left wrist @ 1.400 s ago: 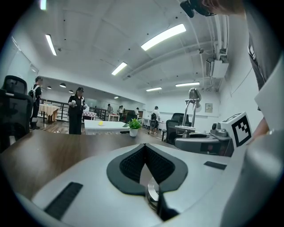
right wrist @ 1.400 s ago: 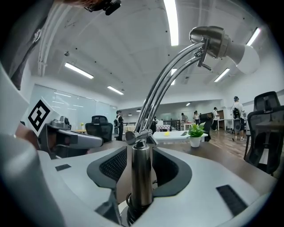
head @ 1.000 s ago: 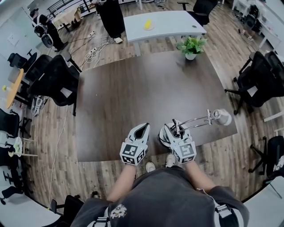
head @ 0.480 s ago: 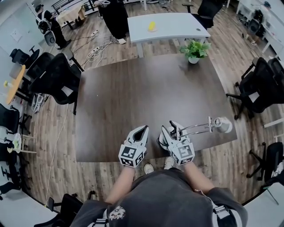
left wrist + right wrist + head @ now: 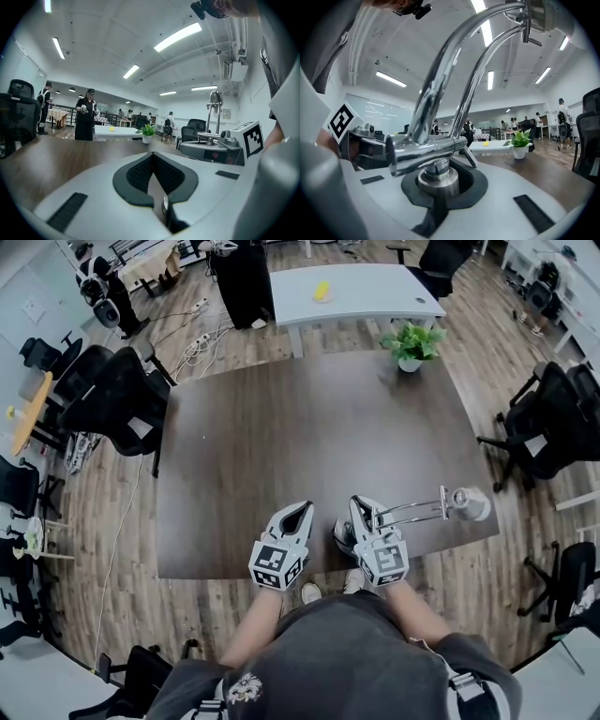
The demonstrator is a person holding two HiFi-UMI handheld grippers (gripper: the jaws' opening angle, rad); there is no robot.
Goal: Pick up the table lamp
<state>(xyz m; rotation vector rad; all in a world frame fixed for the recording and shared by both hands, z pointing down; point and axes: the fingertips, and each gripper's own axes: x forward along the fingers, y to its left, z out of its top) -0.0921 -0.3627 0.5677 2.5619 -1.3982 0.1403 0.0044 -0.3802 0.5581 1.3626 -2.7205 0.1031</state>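
Note:
The chrome table lamp (image 5: pixel 412 512) stands at the near right of the dark table (image 5: pixel 281 427), its arm reaching right to a white head (image 5: pixel 469 504). My right gripper (image 5: pixel 362 512) is shut on the lamp's upright post just above the base. In the right gripper view the dark pads (image 5: pixel 471 180) wrap round that post (image 5: pixel 438 176) under the arm's hinge. To its left, my left gripper (image 5: pixel 303 512) rests low over the table, shut with nothing in it, and its pads (image 5: pixel 140 171) meet. The lamp (image 5: pixel 213 136) also shows at the right of the left gripper view.
A potted plant (image 5: pixel 410 341) stands at the table's far right edge. Beyond it is a white table (image 5: pixel 352 292) with a yellow object on it. Office chairs (image 5: pixel 117 409) flank both sides. The table's near edge runs just under my grippers. People stand in the background.
My right gripper's jaws, open on either side of the lamp's post before, have closed on it. The left gripper and the lamp have stayed where they were.

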